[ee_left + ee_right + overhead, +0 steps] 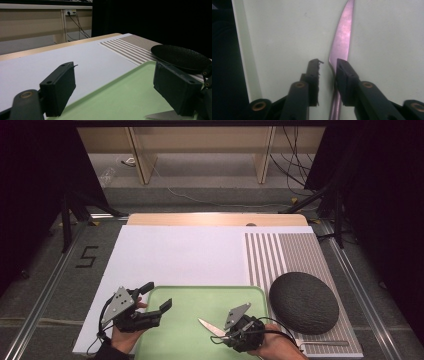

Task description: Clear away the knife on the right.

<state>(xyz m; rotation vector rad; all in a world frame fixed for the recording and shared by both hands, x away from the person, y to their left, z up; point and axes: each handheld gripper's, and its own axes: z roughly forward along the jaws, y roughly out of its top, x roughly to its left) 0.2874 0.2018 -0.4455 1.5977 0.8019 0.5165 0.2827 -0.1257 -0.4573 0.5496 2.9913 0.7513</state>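
A metal knife point(207, 326) lies on the pale green tray point(200, 289), blade pointing left. My right gripper point(220, 335) is low over its handle end. In the right gripper view the knife point(340, 37) runs up between the jaws of that gripper point(327, 63). The right jaw touches it, while a narrow gap separates the left pad from it, so the gripper is open. My left gripper point(159, 296) hovers open at the tray's left rim with nothing between its jaws. The left gripper view looks past its jaws point(112, 75) to the tray point(125, 95) and the knife tip point(162, 115).
A dark round plate point(304, 302) rests upside down on a striped mat point(280, 252) right of the tray. A white sheet point(175, 250) covers the table beyond the tray. The plate point(180, 56) shows past the left gripper's right jaw.
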